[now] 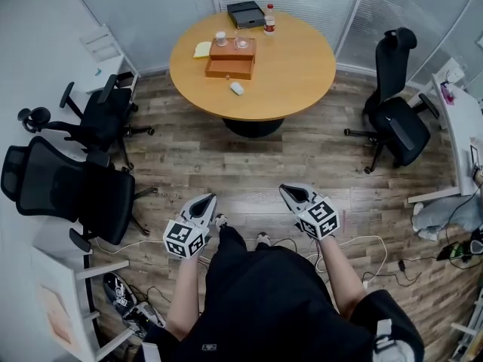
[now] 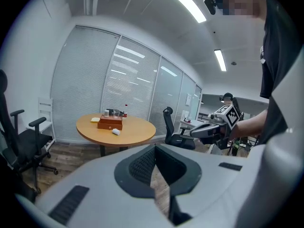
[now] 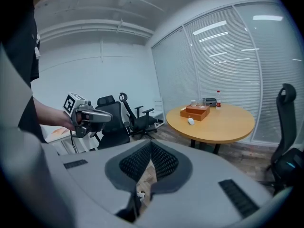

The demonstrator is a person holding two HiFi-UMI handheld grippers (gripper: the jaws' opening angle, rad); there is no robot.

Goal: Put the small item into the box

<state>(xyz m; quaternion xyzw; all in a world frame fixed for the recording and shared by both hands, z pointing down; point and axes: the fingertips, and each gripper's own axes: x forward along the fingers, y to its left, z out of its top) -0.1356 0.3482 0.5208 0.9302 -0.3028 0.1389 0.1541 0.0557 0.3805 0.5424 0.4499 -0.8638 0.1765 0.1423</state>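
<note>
A small white item (image 1: 237,88) lies on the round wooden table (image 1: 294,74), just in front of a brown wooden box (image 1: 230,59). The left gripper view shows the same box (image 2: 110,123) and item (image 2: 115,132) far off; in the right gripper view the box (image 3: 197,112) and item (image 3: 191,121) are equally distant. My left gripper (image 1: 209,199) and right gripper (image 1: 288,191) are held low over the wooden floor, well short of the table. Both are shut with nothing between the jaws. Each one's jaws meet at the tip in its own view, left gripper (image 2: 154,148) and right gripper (image 3: 151,144).
On the table are also a yellow object (image 1: 202,49), two glasses (image 1: 230,40), a bottle (image 1: 269,19) and a black case (image 1: 245,12). Black office chairs stand at the left (image 1: 90,194), (image 1: 102,115) and right (image 1: 400,119). Cables (image 1: 362,259) lie on the floor by my feet.
</note>
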